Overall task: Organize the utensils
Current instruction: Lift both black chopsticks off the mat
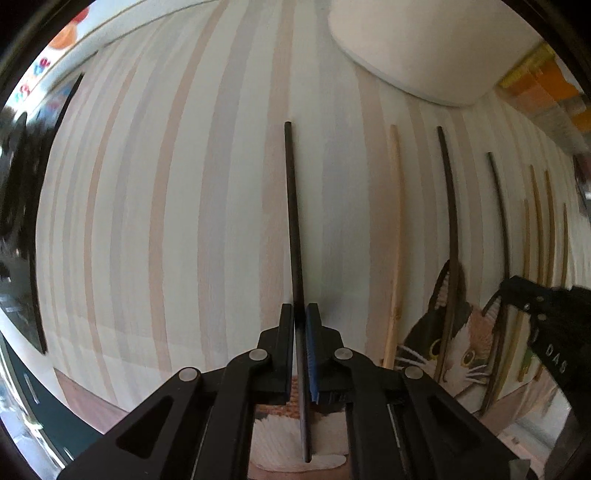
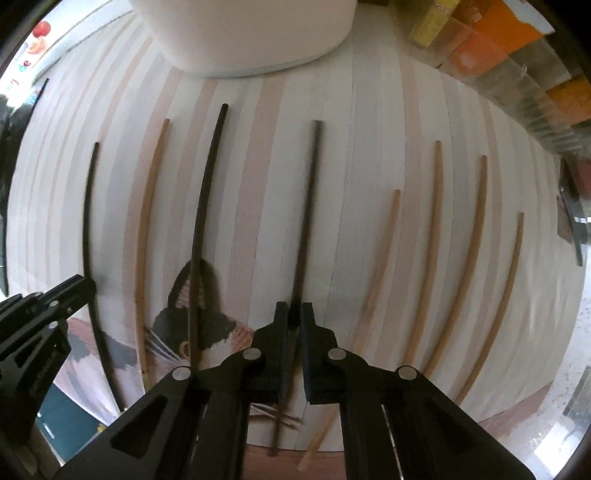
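Dark and light wooden chopsticks lie in rows on a striped placemat (image 1: 166,221) with a cat picture (image 1: 465,347). My left gripper (image 1: 300,308) is shut on a black chopstick (image 1: 293,206) that points straight ahead along the mat. My right gripper (image 2: 294,308) is shut on another dark chopstick (image 2: 308,206), low over the mat. In the right wrist view, two dark chopsticks (image 2: 205,206) and a light one (image 2: 147,229) lie to its left, and several light ones (image 2: 434,240) to its right. The left gripper (image 2: 44,306) shows at the left edge there.
A white rounded container (image 1: 424,48) stands at the far edge of the mat; it also shows in the right wrist view (image 2: 251,33). Orange and yellow boxes (image 2: 498,40) sit at the back right. The mat's near edge meets a brown table (image 2: 369,463).
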Action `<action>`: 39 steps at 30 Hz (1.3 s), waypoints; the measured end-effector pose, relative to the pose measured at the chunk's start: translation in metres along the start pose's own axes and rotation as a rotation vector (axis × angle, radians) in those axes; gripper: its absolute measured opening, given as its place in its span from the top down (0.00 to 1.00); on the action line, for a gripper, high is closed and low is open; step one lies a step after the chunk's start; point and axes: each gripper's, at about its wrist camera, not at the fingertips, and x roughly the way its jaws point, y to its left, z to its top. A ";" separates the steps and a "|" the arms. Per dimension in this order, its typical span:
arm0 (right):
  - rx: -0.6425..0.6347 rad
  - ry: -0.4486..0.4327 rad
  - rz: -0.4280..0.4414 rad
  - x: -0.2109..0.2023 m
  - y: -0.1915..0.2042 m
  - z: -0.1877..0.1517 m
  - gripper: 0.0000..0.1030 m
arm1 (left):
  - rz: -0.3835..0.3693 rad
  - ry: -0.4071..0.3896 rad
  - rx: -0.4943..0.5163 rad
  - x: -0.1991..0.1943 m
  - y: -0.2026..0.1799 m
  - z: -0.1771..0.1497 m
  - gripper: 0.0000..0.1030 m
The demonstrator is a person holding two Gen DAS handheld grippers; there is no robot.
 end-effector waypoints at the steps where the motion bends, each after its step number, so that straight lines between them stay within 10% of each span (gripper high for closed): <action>1: 0.000 0.002 -0.008 0.000 -0.001 -0.001 0.94 | 0.003 -0.004 0.008 0.001 -0.005 0.001 0.96; 31: -0.012 0.013 -0.052 0.003 -0.020 0.020 0.94 | 0.028 -0.032 0.055 0.007 -0.026 0.003 0.97; 39: 0.094 -0.059 0.079 -0.013 -0.045 0.002 0.94 | -0.010 -0.123 0.045 -0.036 -0.028 -0.015 0.97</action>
